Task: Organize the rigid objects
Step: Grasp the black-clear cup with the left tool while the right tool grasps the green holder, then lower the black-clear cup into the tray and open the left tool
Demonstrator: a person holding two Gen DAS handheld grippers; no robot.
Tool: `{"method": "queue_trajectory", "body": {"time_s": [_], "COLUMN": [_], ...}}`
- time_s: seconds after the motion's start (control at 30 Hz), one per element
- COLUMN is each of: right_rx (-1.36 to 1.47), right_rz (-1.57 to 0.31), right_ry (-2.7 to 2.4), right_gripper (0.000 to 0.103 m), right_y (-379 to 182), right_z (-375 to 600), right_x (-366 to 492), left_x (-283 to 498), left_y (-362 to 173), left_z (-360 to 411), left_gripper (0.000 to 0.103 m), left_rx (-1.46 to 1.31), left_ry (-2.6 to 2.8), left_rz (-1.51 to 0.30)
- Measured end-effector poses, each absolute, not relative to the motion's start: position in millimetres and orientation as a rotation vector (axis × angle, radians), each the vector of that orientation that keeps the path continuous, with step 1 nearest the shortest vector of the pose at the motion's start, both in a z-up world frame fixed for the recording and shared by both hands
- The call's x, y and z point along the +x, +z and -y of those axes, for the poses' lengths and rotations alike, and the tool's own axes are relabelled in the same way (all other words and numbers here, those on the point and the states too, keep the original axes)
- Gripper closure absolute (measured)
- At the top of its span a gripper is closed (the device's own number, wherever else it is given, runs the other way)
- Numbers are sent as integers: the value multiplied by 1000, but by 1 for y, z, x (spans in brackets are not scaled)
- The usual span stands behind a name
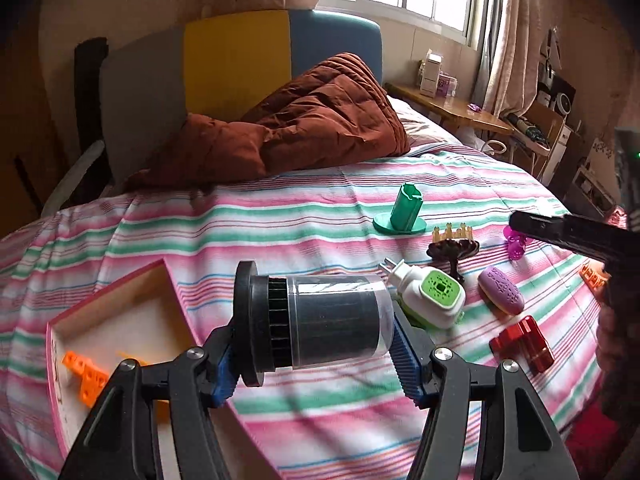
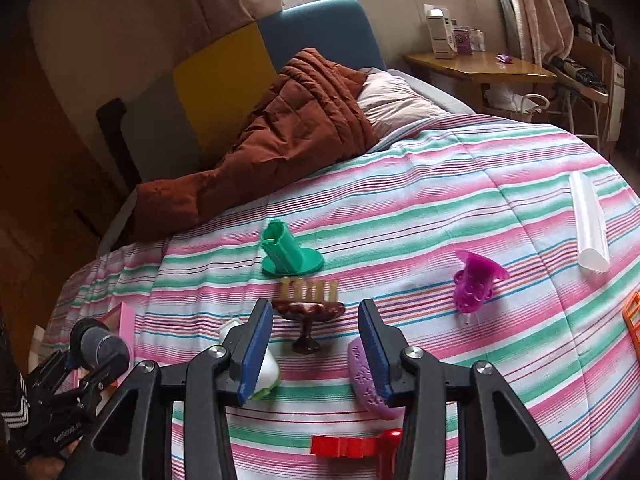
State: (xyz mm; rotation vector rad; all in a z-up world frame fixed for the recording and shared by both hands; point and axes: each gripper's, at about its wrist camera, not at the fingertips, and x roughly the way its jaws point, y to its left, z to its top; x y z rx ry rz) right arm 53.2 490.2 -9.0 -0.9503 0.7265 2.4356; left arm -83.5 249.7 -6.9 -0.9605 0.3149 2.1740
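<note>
Left hand-held gripper (image 1: 316, 354) was clamped on a black cylinder with a clear sleeve (image 1: 320, 320), lying sideways between the blue pads (image 1: 404, 364), flanged end toward the pink box (image 1: 120, 300). Cylinder was held up off the striped bedspread (image 1: 280, 216), just beside the box's near corner. An orange lattice piece (image 1: 86, 376) lay inside the box.

Right hand-held gripper (image 2: 314, 354) had its jaws apart, nothing between the pads; it hung low over the bedspread above the clutter.

Taking the green flanged tube (image 2: 290, 250) as landmark, standing tilted mid-bed:
- tan comb-like piece (image 2: 308, 290) just in front of it
- dark brown pedestal dish (image 2: 308, 318) in front of that, touching or overlapping the comb, couldn't tell which
- white-and-green plug-in unit (image 1: 430, 292) nearer still, off to the box side
- purple embossed oval (image 1: 501, 290) nearer, to the other side, partly behind the right pad in the right wrist view
- red metal block (image 1: 522, 342) closest to the bed's near edge
- magenta lattice cup (image 2: 476, 282) well off to the right, on its side
- white half-round tube (image 2: 590, 226) farther right
- orange frame (image 2: 632, 320) at the right margin, cut off

Rust-brown quilt (image 2: 288, 128) was bunched behind the tube, against the headboard.
</note>
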Motion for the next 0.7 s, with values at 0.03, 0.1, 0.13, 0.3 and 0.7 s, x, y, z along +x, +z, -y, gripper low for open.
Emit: {"method": "queue_trajectory", "body": {"time_s": [0.03,0.1,0.13,0.3,0.7], "right_rx": [-960,-971,-986,-1115,-1325], "right_rz": [-707,-647,-620,-603,-518], "right_ry": [2449,2485,2494,2456,2317], "right_gripper": [58,58,58,58,74], "right_y": [-7,-2,-1,-16,-67], "right_z": [-487,-482,-481,-496,-510], "right_x": [46,27,15,-45,-109], "left_x": [-79,-73,-71,-63,-64], "left_y": [-6,-5,-5,-5,-12], "left_z": [-240,-223,-215,-174,-94], "left_gripper": [39,39,39,39,39], "left_rx": [-963,-976,-982,-1005,-1105], "left_ry": [2184,2193,2200,2249,2380], "left_rz": [-306,-277,-265,-230,-113]}}
